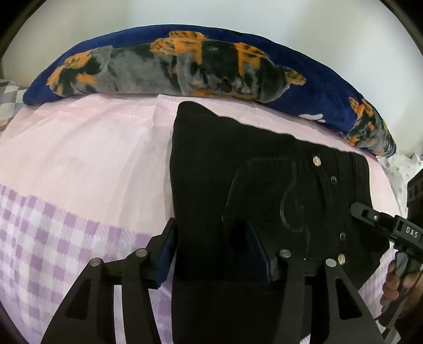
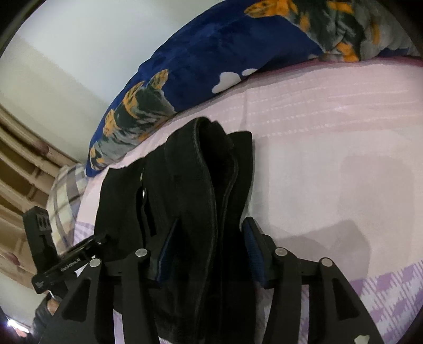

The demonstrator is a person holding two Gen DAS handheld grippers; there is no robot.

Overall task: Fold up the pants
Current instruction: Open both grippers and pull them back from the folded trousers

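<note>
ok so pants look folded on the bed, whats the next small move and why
Probably lift both grippers straight back. The black pants lie folded on the pink sheet, and the left gripper and right gripper stand open with cloth between the fingers but unpinched, so retreating shouldn't drag the fold.

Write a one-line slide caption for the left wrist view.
Left gripper open over folded black pants on a pink bedsheet, blue patterned blanket behind.

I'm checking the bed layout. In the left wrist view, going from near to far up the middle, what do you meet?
left gripper → black pants → pink bedsheet → blue tiger-print blanket → white wall
</note>
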